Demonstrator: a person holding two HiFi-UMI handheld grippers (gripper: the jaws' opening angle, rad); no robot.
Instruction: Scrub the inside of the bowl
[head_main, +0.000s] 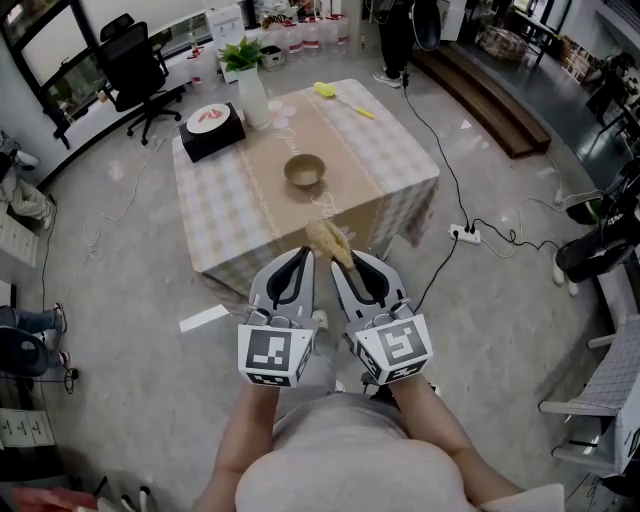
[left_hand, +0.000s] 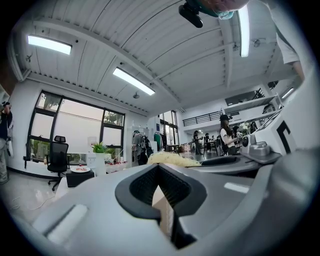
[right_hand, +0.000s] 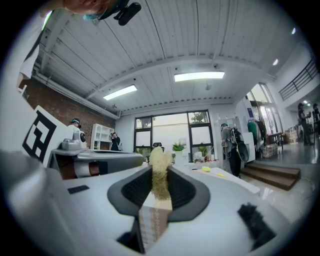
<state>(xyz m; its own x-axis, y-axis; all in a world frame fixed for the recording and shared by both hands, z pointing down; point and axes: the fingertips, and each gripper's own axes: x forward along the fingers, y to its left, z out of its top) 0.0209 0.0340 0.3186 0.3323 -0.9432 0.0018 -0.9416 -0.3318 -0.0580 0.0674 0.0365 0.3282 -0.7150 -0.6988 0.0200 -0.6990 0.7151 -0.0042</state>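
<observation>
A brown bowl (head_main: 304, 171) stands in the middle of a table (head_main: 390, 150) under a checked cloth, a good way ahead of both grippers. I hold the grippers side by side in front of my body, off the table's near edge. My right gripper (head_main: 345, 265) (right_hand: 160, 167) is shut on a tan fibrous scrubber (head_main: 328, 240) (right_hand: 160, 172), which sticks up past the fingertips. My left gripper (head_main: 298, 262) (left_hand: 157, 167) is shut with nothing in it. The scrubber (left_hand: 172, 158) shows just past the left jaws, at their right.
On the table stand a black box with a plate (head_main: 212, 128), a potted plant in a white vase (head_main: 250, 85) and a yellow brush (head_main: 340, 98). An office chair (head_main: 135, 65) is at the back left. A power strip with cables (head_main: 465, 234) lies on the floor at the right.
</observation>
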